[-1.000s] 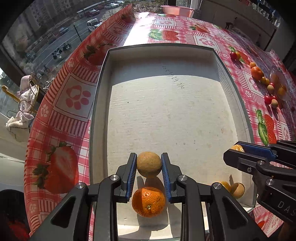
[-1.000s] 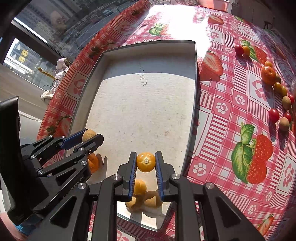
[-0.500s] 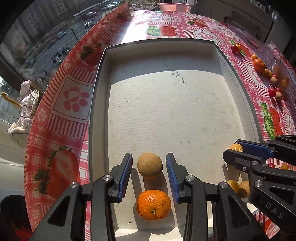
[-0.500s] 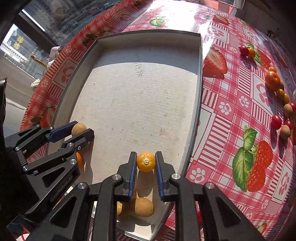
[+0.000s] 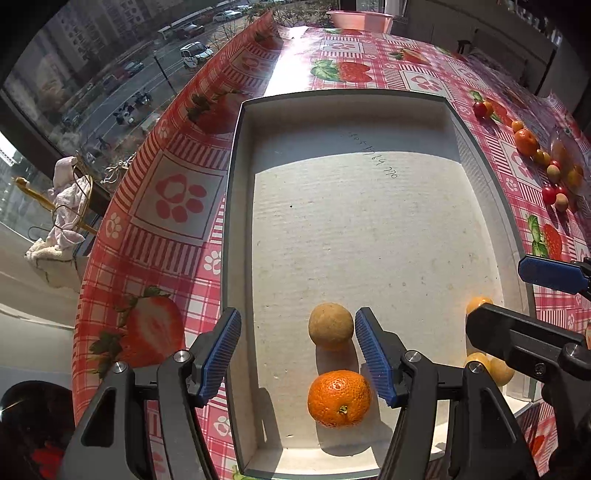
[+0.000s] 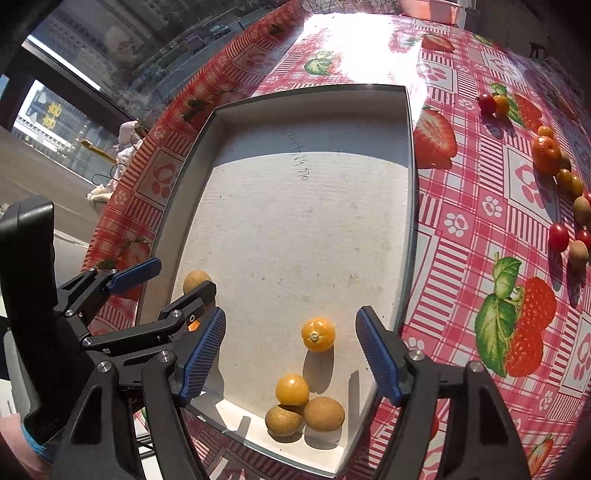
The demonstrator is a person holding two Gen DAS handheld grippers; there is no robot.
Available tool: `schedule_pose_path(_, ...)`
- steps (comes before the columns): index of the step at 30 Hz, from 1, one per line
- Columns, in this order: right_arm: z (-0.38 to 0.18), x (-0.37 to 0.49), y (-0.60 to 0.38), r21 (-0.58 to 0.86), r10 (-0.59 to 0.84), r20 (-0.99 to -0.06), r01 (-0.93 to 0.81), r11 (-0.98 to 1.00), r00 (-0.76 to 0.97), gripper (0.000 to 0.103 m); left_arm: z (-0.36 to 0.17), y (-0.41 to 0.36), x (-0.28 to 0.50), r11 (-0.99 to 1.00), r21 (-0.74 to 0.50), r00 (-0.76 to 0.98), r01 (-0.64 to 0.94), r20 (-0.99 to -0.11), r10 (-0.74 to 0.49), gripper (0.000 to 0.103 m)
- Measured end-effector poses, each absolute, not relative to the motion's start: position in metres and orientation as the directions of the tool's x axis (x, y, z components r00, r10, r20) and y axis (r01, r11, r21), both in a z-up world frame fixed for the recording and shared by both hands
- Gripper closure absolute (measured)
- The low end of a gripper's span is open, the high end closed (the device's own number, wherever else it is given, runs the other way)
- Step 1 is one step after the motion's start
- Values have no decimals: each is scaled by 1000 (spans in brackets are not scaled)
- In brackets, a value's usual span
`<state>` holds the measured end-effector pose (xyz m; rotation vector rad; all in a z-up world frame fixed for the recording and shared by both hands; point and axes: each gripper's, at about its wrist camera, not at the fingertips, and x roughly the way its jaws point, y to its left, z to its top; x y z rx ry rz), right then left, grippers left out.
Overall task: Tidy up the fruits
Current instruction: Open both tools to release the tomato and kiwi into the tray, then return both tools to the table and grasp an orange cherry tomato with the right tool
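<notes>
A shallow grey tray (image 5: 236, 206) (image 6: 410, 192) lies on the red checked tablecloth. My left gripper (image 5: 297, 354) is open; a tan round fruit (image 5: 330, 325) rests on the tray floor by its right finger, and an orange mandarin (image 5: 339, 398) lies nearer. My right gripper (image 6: 291, 354) is open over the tray's near right corner; a small orange fruit (image 6: 318, 334) lies free between its fingers. A yellow fruit (image 6: 291, 388) and two tan fruits (image 6: 323, 413) sit in that corner. The left gripper also shows in the right wrist view (image 6: 166, 280).
Several loose fruits lie in a row on the cloth right of the tray: a mandarin (image 6: 546, 155), red cherry tomatoes (image 6: 558, 237), small yellow and tan ones (image 5: 553, 172). A pink basin (image 5: 356, 19) stands at the table's far end. The table edge and window run along the left.
Both grippers have opened wide and pulled back a little. The tan fruit and the small orange fruit, held one second ago, now rest on the tray floor.
</notes>
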<state>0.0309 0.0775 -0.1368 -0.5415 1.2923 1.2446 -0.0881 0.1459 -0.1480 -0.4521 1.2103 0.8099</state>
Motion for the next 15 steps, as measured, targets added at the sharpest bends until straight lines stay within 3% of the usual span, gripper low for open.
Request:
schedule_pose_path(8, -111, 45, 49, 315, 416, -897, -875, 368, -148, 15, -130, 121, -68, 700, 96, 177, -708, -935, 307, 37)
schedule_pose_path(15, -122, 81, -7, 242, 341, -938, -820, 518, -61, 15, -118, 85, -40, 767, 68, 237, -638, -931, 279, 37)
